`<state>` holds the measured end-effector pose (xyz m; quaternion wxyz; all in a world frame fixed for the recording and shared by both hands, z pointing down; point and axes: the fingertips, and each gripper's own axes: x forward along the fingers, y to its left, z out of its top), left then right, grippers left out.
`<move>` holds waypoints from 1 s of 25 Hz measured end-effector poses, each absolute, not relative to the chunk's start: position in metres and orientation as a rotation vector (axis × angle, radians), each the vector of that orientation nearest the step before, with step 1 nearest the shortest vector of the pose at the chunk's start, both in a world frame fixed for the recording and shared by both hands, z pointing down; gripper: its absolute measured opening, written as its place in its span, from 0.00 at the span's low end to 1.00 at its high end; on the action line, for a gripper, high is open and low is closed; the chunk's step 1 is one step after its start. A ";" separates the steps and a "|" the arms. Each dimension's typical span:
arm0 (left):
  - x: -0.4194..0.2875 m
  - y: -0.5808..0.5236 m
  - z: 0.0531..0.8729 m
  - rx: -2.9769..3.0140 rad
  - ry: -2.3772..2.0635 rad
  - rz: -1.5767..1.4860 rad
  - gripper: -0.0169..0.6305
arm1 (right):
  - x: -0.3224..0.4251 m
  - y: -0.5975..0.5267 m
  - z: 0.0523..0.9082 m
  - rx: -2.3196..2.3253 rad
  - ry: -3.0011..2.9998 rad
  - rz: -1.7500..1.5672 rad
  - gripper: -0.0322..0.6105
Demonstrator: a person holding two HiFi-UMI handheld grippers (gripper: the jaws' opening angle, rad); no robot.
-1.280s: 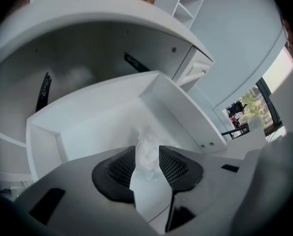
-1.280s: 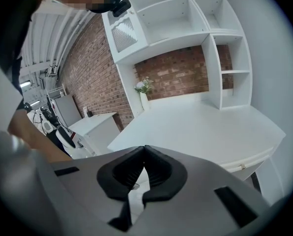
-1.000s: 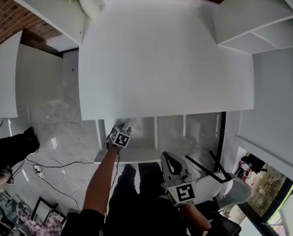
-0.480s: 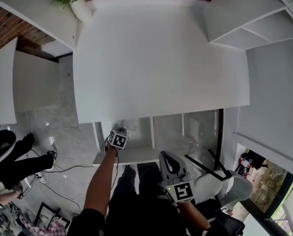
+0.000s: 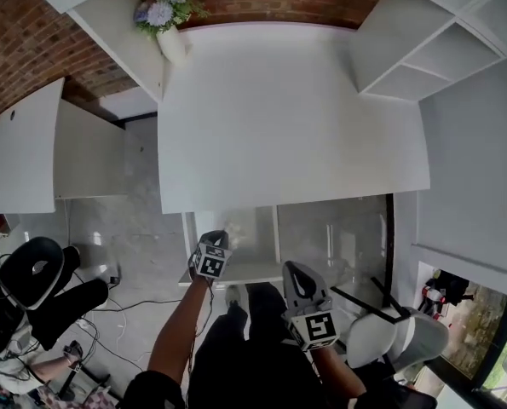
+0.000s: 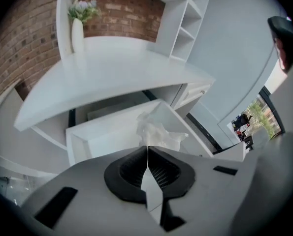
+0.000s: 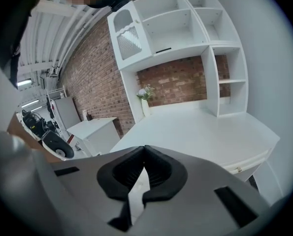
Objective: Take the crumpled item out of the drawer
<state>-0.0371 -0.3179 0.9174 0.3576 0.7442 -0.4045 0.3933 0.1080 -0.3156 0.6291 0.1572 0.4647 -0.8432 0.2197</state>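
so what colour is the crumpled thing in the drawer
The crumpled item is white, like the drawer; the left gripper view shows it best.

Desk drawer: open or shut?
Open: the drawer is pulled out from under the desktop, its inside and the crumpled paper in it showing.

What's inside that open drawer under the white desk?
One crumpled white paper, its near edge between the left gripper's shut jaws. The gripper covers the drawer's front, so that part is hidden.

Two grippers (image 5: 217, 239) (image 5: 292, 269), one desk (image 5: 296, 118), one open drawer (image 6: 107, 132), one crumpled item (image 6: 153, 130), one vase (image 5: 172, 46), one shelf unit (image 5: 406, 49).
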 end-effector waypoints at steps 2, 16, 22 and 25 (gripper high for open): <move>-0.048 -0.314 0.883 1.973 -1.121 0.954 0.07 | 0.102 -0.308 0.617 1.342 -2.427 0.589 0.07; -0.116 -0.141 0.620 2.237 -1.604 0.463 0.07 | 0.042 -0.130 0.523 1.364 -2.534 0.375 0.07; -0.137 -0.052 0.560 2.249 -1.704 0.344 0.07 | 0.039 -0.060 0.500 1.399 -2.555 0.320 0.07; -0.139 -0.023 0.537 2.233 -1.736 0.300 0.07 | 0.043 -0.044 0.491 1.410 -2.569 0.309 0.07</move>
